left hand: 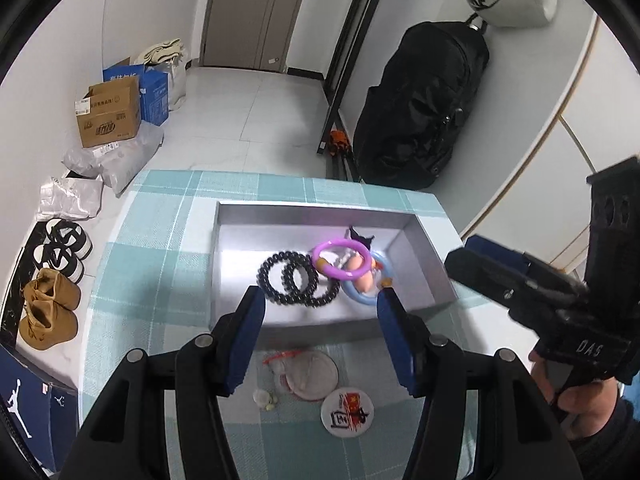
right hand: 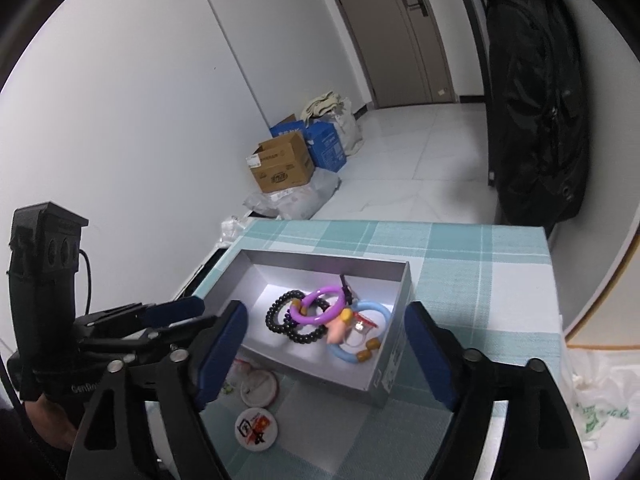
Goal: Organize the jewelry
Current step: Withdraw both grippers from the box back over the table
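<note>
Gleaming purple ring (left hand: pixel 341 259) overlapping black coiled bands (left hand: pixel 295 282)

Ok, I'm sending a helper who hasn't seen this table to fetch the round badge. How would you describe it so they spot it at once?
Start at the checked teal tablecloth and find the silver box holding bracelets. On the cloth just in front of the box lie loose items; the badge is the one nearest the table's front edge. It alone is a flat white disc with black and red print, unlike the paler round lid beside it.

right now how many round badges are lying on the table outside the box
2: a printed round badge nearest the grippers, and a plain pale round badge between it and the silver box. Others may be hidden behind the gripper fingers.
</note>
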`<act>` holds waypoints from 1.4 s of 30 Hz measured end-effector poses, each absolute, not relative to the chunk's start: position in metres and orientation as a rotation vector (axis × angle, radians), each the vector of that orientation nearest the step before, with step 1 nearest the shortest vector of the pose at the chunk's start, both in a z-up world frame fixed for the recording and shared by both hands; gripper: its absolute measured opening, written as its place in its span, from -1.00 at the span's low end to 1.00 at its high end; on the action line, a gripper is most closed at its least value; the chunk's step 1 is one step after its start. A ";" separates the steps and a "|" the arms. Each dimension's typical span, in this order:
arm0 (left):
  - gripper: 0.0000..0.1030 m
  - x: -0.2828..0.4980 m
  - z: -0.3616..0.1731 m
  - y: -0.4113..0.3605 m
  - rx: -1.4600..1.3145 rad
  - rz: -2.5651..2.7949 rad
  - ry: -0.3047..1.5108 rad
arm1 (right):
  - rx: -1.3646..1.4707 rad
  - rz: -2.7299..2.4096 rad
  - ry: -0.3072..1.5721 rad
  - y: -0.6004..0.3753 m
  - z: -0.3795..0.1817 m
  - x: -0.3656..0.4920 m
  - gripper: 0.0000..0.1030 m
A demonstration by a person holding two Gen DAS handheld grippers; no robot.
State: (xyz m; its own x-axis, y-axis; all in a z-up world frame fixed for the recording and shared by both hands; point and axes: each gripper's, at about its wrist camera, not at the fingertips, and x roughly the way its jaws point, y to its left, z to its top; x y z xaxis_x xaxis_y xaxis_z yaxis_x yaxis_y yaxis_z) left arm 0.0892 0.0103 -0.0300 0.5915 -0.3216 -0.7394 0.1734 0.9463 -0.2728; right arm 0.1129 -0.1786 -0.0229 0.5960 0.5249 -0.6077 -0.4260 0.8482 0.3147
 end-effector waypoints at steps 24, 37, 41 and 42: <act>0.06 0.041 -0.063 -0.011 -0.087 -0.281 1.005 | 0.108 0.504 0.745 -0.183 -0.020 0.067 0.80; 0.09 0.040 -0.076 -0.023 -0.022 -0.260 1.055 | 0.106 0.460 0.794 -0.193 -0.036 0.054 0.87; 0.09 0.046 -0.083 -0.023 -0.024 -0.238 1.083 | 0.114 0.445 0.815 -0.198 -0.040 0.051 0.87; 0.09 0.047 -0.084 -0.023 -0.028 -0.231 1.087 | 0.121 0.438 0.821 -0.200 -0.042 0.050 0.87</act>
State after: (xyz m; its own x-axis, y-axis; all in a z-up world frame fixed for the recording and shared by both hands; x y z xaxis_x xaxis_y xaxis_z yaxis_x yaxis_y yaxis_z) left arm 0.0469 -0.0227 -0.0843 0.4432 -0.2001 -0.8738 0.1731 0.9755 -0.1356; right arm 0.0501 -0.2004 -0.0416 0.5978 0.4229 -0.6810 -0.3307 0.9040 0.2710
